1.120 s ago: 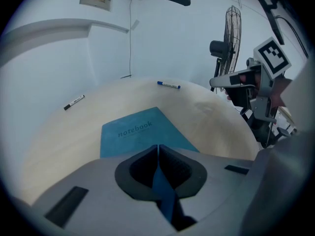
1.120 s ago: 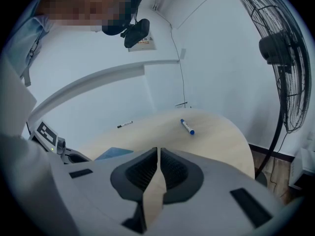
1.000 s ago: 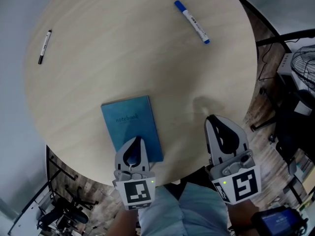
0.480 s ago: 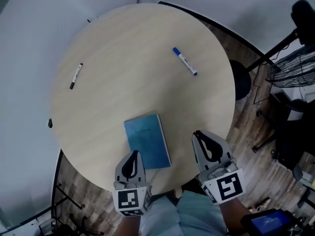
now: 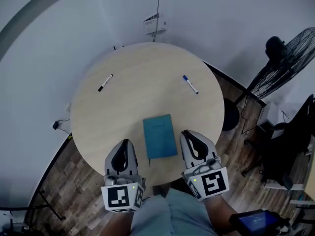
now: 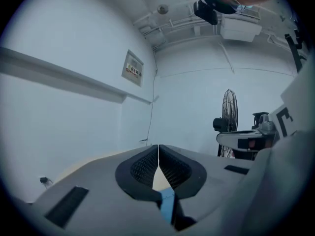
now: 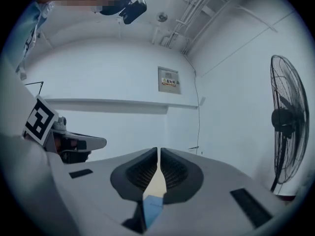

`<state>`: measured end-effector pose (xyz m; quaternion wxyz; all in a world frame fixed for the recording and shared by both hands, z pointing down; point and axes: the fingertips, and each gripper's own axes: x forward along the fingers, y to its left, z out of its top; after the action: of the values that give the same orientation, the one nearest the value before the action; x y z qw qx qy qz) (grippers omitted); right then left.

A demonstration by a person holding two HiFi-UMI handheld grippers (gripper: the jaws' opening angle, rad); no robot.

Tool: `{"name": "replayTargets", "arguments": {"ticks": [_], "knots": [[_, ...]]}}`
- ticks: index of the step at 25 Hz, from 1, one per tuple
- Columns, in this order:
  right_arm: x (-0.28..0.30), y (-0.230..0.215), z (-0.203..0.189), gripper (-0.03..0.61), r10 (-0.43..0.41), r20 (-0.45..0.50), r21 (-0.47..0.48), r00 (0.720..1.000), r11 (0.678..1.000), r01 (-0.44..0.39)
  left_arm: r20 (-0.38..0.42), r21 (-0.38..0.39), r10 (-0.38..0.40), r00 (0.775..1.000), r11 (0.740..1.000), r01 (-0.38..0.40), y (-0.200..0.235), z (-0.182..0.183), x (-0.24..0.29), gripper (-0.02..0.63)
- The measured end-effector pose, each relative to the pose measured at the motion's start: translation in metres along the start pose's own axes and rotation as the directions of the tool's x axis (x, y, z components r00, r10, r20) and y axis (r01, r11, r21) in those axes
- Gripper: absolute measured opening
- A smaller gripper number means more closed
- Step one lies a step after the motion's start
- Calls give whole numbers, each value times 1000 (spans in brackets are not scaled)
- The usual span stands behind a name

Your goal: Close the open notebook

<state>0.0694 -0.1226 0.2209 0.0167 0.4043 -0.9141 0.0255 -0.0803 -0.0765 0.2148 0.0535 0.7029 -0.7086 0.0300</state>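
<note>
Notebook: the blue notebook (image 5: 160, 136) lies flat and shut, cover up, on the round desk (image 5: 123, 107). It sits toward the desk edge nearest the person, and nothing touches it.
Left hand-held gripper: the left hand-held gripper (image 5: 125, 143) is just beside the notebook's near left corner in the head view and apart from it. Its own view looks out at the wall rather than down. The jaws are pressed together with nothing between them, and only a sliver of blue cover shows below the tips.
Right hand-held gripper: the right hand-held gripper (image 5: 190, 133) is just beside the notebook's right edge, not touching it. Its jaws meet with only a hairline between the pads, and it is empty.
Black marker: the black marker (image 5: 105, 82) lies well beyond the notebook, to its far left.
Blue marker: the blue marker (image 5: 190, 84) lies well beyond the notebook, to its far right.
Fan: the fan (image 5: 285, 50) stands off the desk, well to the notebook's right.
Step in hand: the closing looks done, since the cover is down and both tools are clear of the book.
Next move: little appears left to do. Check that the cover lies flat, and press on it lightly with closed tips only if it springs up. Otherwise keep both tools off the notebook.
</note>
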Motion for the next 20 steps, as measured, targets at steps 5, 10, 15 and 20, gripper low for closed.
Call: {"name": "replayTargets", "arguments": {"ticks": [5, 10, 15, 20], "knots": [[-28, 43, 4, 49, -34, 9, -61, 999, 998, 34, 79, 25, 1, 997, 1000, -3, 12, 14, -52, 21], [-47, 67, 8, 49, -50, 24, -92, 998, 994, 52, 105, 53, -15, 994, 999, 9, 17, 19, -74, 21], [-59, 77, 15, 48, -62, 37, -116, 997, 991, 65, 121, 70, -39, 992, 997, 30, 12, 24, -84, 21], [-66, 78, 18, 48, -72, 45, -127, 996, 989, 78, 115, 70, -54, 992, 996, 46, 5, 26, -87, 21]]}}
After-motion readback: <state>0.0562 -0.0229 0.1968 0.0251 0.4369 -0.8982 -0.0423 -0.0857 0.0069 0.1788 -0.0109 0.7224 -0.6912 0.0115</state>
